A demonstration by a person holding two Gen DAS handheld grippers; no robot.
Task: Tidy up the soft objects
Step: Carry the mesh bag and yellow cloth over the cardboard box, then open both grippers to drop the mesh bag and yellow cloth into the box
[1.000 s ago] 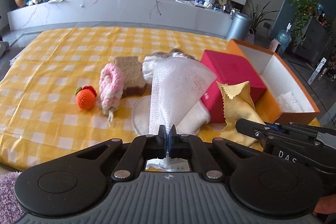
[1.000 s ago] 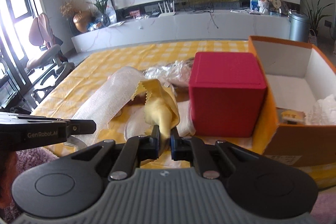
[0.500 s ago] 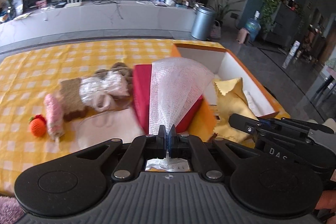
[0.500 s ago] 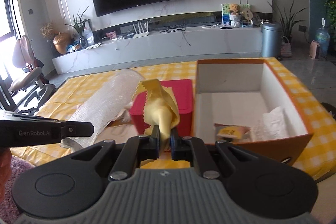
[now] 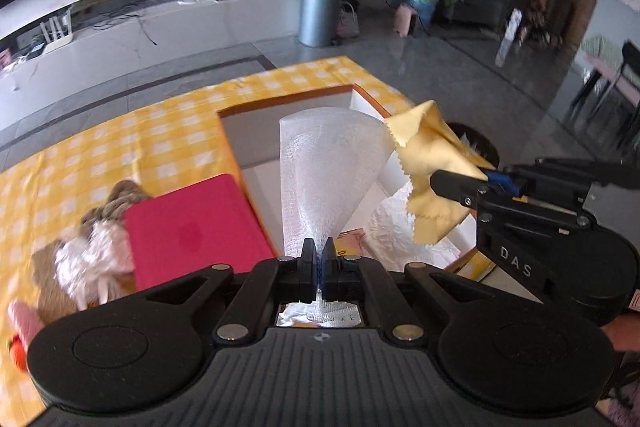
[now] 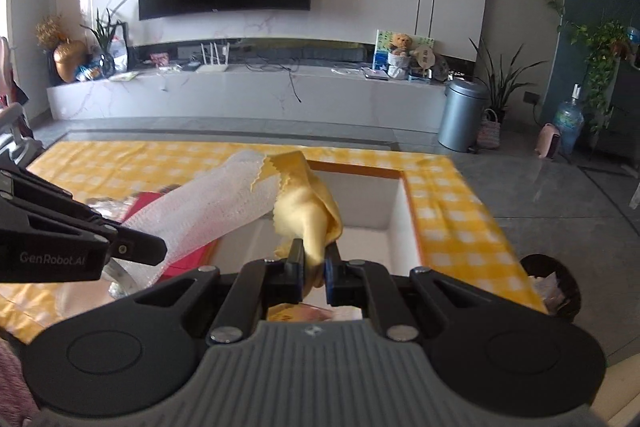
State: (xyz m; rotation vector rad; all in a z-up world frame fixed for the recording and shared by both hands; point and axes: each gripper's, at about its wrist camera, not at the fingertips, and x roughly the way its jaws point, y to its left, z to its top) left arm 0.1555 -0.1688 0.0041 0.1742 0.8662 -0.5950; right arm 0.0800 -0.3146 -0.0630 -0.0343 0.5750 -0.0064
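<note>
Two soft cloths are in the air at this moment, one in each gripper; the left gripper (image 5: 319, 251) has its jaws pressed together on the narrow end of a white mesh cloth (image 5: 328, 171), which fans out wide and stands up in front of the fingers, so it seems light and a little stiff, like a net; the right gripper (image 6: 314, 259) holds a yellow cloth (image 6: 306, 203) bunched between almost closed jaws, and this one folds and droops, so I judge it thin, limp and without weight worth mentioning; both are taken near one edge, which is enough for such things, but a pinch so close to the border could slip if the cloth catches on something; neither is fragile. Just below and ahead of both cloths is the orange box (image 5: 288, 103) with white inner walls, open at the top; inside it lie a white crumpled piece (image 5: 394, 227) and a small packet, partly hidden; the mesh hangs over the near part of the box, the yellow one over its right side. Beside the box on the left stands a red box (image 5: 192, 231), touching it or almost; behind that a brown and white heap of soft things (image 5: 96, 239) lies blurred on the yellow checked tablecloth (image 5: 120, 131); farther is the grey floor with a metal bin (image 6: 460, 115).
</note>
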